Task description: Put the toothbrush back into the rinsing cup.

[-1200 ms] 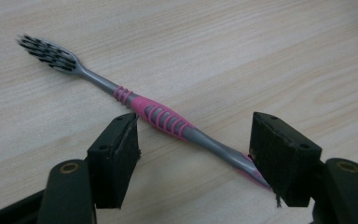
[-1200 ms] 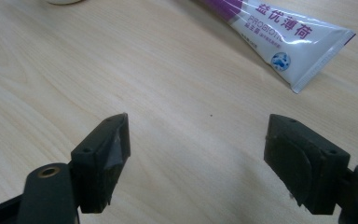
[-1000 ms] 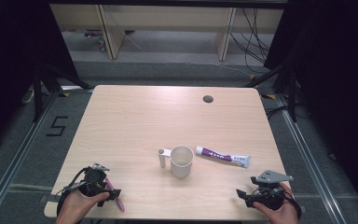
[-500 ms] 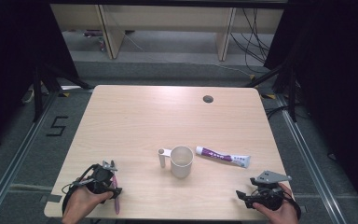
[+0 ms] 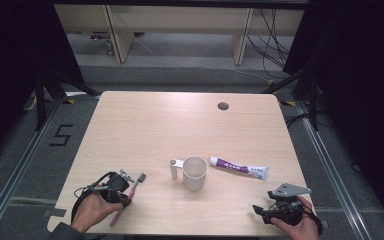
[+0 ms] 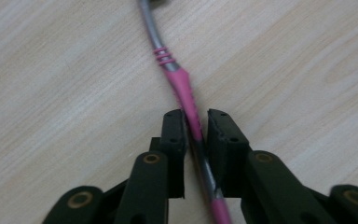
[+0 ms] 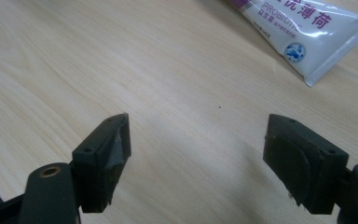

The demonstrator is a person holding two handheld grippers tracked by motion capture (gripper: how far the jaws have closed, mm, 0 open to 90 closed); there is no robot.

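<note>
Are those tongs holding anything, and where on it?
The left tongs, whose jaws have just been closing, pinch the pink toothbrush around its handle. The right tongs are open, holding nothing.

Pink-and-grey toothbrush lies flat near the table's front left edge, head pointing away

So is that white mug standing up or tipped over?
Upright: the mug stands on its base on the table, round mouth facing up.

Pale wooden table, grey floor, wooden shelving, dark surroundings
</note>
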